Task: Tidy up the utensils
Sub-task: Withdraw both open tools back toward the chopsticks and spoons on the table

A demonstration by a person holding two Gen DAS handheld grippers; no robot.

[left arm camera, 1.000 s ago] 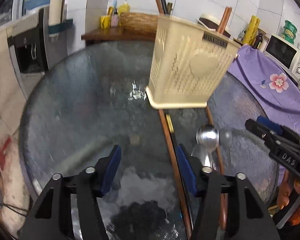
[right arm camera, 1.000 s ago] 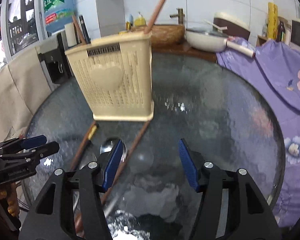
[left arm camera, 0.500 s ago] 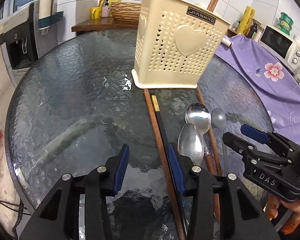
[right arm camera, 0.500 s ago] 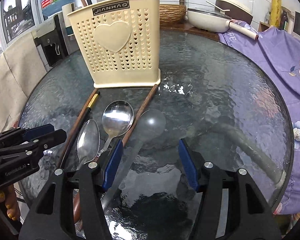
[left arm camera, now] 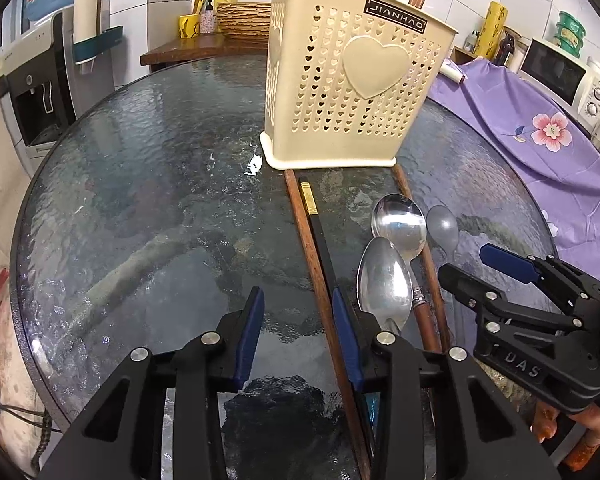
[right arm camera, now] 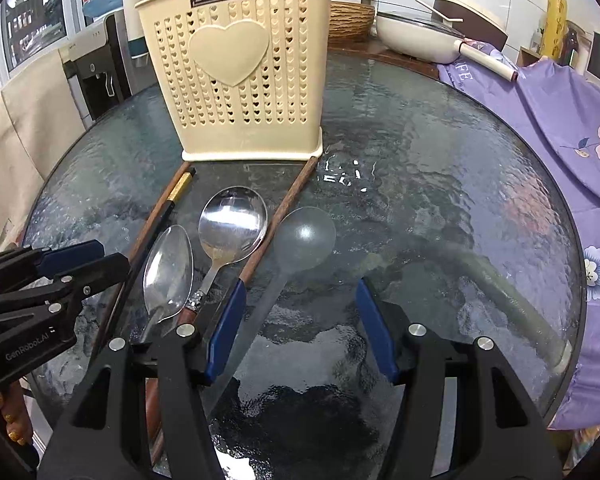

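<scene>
Both grippers are dropping lower & closer to the surface (left arm camera: 148, 184) vs 1 s ago, when the views were blurred and tilted; the holder (left arm camera: 352, 84) is now sitting sharp and upright at upper centre of both views, and the utensils are filling the lower middle.

Left gripper (left arm camera: 298, 344) is hovering w/ jaws open, nothing between them; its right pad is sitting just beside the brown chopstick (left arm camera: 312, 256) and the black chopstick (left arm camera: 320, 236), which are running side by side from the holder's base toward the bottom of the frame. Right gripper (right arm camera: 300, 320) is also hovering w/ jaws open and empty; the clear spoon (right arm camera: 306, 240) has its handle passing between them, nearer the left pad.

Step in hand, prob.: lining up for a first pick, w/ nothing lifted yet. Next move likely calls for the right gripper to be lowering onto the clear spoon's handle and closing, then lifting it into the holder; thin handle flat on glass, so a low approach is needed.

Utensils: a round metal spoon (right arm camera: 234, 220) w/ brown handle, an oval metal spoon (right arm camera: 168, 268) just beside it at lower left, and another brown chopstick (right arm camera: 284, 216) lying between the round spoon and the clear one, its far end touching the holder's base. All are lying flat, bowls pointing toward the holder. Holder is cream plastic w/ heart cut-outs and is already holding a few sticks, tips showing above its rim.
</scene>
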